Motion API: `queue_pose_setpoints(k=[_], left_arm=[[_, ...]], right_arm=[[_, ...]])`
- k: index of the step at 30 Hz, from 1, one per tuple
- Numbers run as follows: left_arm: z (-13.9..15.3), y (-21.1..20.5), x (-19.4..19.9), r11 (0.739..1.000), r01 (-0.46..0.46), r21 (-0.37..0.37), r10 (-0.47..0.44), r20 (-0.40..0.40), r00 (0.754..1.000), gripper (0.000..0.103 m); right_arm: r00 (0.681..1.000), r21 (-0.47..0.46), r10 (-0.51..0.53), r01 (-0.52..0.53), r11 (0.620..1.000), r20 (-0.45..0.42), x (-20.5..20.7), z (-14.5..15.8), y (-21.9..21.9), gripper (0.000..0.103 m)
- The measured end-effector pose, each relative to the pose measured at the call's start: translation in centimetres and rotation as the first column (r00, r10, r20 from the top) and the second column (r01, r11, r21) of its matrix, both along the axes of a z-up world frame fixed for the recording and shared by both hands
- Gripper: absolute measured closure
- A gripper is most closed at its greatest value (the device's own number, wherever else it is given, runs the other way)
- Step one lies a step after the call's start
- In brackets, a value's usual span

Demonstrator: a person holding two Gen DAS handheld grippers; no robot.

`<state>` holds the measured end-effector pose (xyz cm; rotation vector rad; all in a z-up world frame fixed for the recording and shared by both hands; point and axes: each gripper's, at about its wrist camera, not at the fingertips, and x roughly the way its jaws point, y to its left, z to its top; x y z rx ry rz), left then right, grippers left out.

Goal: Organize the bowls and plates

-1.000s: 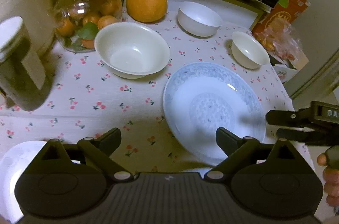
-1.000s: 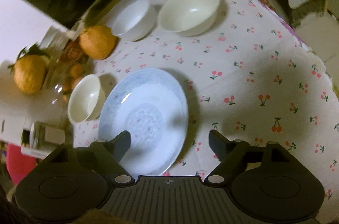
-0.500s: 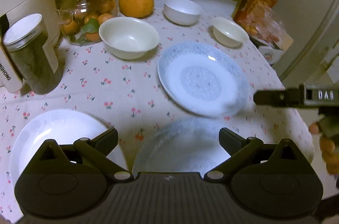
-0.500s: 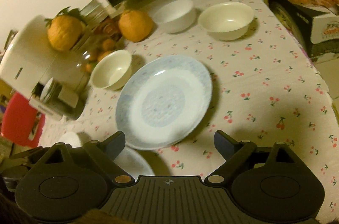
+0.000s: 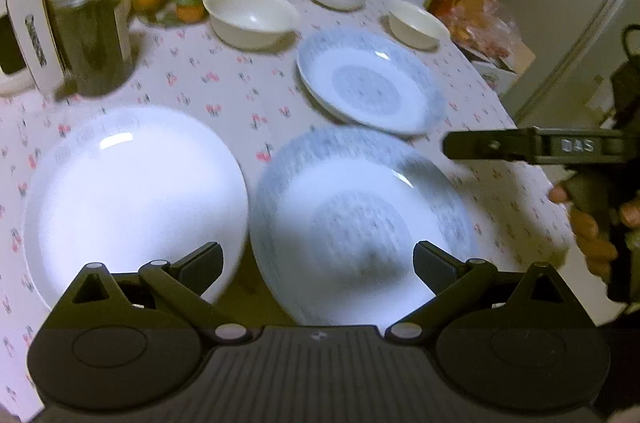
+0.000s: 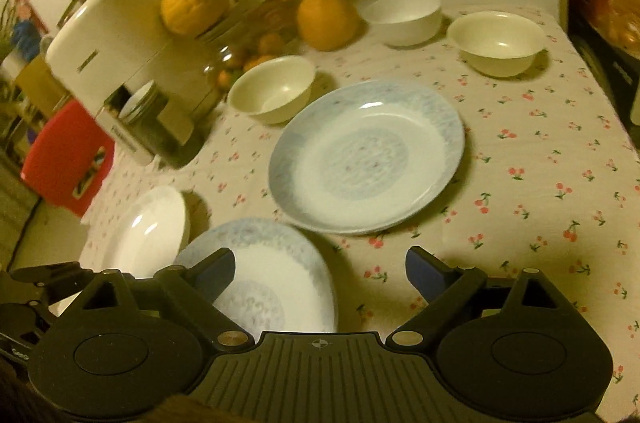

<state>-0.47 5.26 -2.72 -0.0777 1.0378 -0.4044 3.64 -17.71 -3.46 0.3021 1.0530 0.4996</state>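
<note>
Both tongs, left tongs [image 5: 318,259] and right tongs [image 6: 320,265], gape wide, empty. Glossy round blue-rimmed plates [image 5: 370,85] and a plain white plate [image 5: 132,195] lie near; smooth bowls [image 5: 250,15] sit far across the cherry-print table [image 6: 540,163].

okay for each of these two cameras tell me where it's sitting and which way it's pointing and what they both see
Left wrist: on the left gripper, angled down at the near patterned plate and white plate; its open fingers, the right gripper and a hand show.
Right wrist: on the right gripper, angled down across the table; its open fingers and part of the left gripper show at lower left.
Shared: three plates, three bowls, the orange fruit.
</note>
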Motion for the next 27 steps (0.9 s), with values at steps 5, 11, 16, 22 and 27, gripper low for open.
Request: queue_pose_setpoints(k=[5,11,16,22,27], left_arm=[[-1.0,0.0,-1.4,0.998,0.05,-0.046,-0.052,-0.05,0.997,0.003],[-1.8,0.0,-2.0,0.997,0.058,-0.059,-0.061,-0.061,0.996,0.013],[-2.4,0.3,-1.8,0.998,0.031,-0.059,-0.034,-0.053,0.998,0.024],[-2.9,0.7,-1.7,0.998,-0.008,-0.063,0.005,-0.053,0.999,0.04],[-3.2,0.6,-1.7,0.999,-0.011,-0.044,0.009,-0.039,0.999,0.052]], right_arm=[[0.999,-0.008,0.045,-0.045,0.999,0.002,-0.8,-0.7,0.7,0.009],[0.997,-0.014,0.077,-0.077,0.997,-0.014,-1.3,-1.6,1.5,0.009],[0.996,-0.02,0.09,-0.09,0.996,-0.017,-1.4,-2.2,2.0,0.009],[0.996,-0.032,0.093,-0.093,0.995,-0.005,-1.5,-2.4,2.3,0.009],[0.997,-0.023,0.072,-0.072,0.997,-0.022,-1.3,-2.7,2.2,0.014]])
